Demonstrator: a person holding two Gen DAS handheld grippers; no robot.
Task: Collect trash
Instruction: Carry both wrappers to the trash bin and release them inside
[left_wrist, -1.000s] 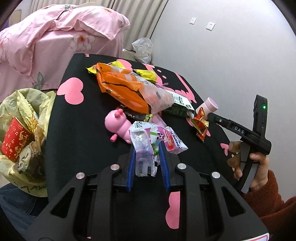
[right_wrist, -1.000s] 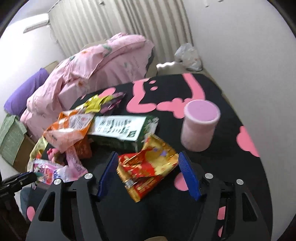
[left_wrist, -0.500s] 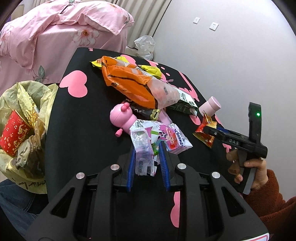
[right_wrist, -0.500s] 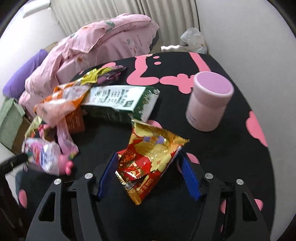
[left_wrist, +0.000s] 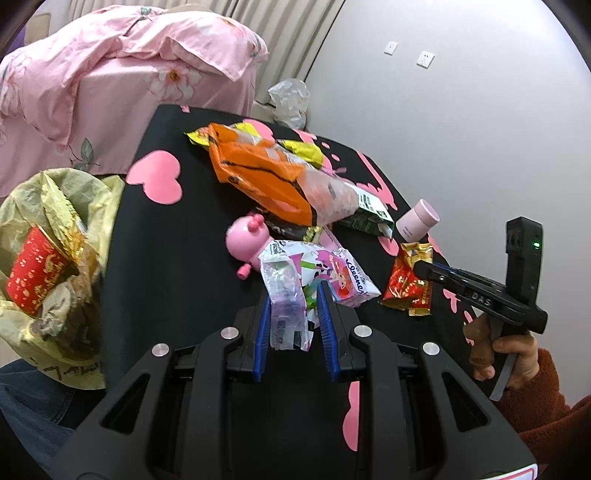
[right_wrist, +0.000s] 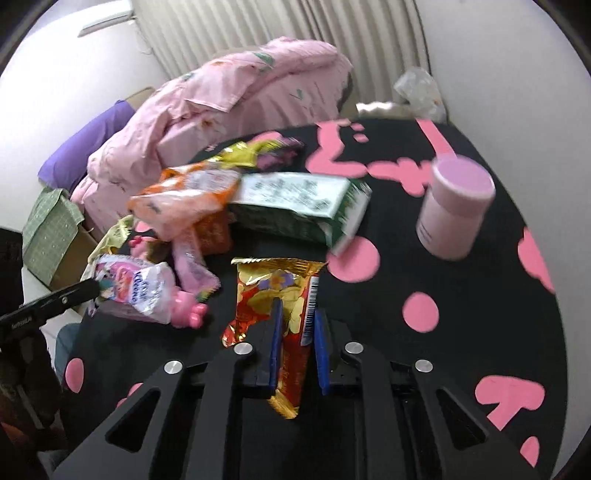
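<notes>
The right claw (right_wrist: 295, 343), spread wide a moment ago, has clenched on the red-and-gold wrapper (right_wrist: 280, 295) near the desk's (left_wrist: 155, 236) right edge (secured). The left claw (left_wrist: 293, 314) still grasps the clear wrapper (left_wrist: 286, 306); the yellow trash bag (left_wrist: 55, 258) hangs off the left edge.

Both grippers are angled down at the black table (left_wrist: 155, 266). Left gripper (left_wrist: 294, 295) has its blue jaws pinched on a clear plastic wrapper (left_wrist: 286, 306) near the table's near edge. Right gripper (right_wrist: 297, 325) is clamped tight on a red-gold snack packet (right_wrist: 291, 295), with a hand (left_wrist: 513, 354) in a rust sleeve squeezing the trigger.
</notes>
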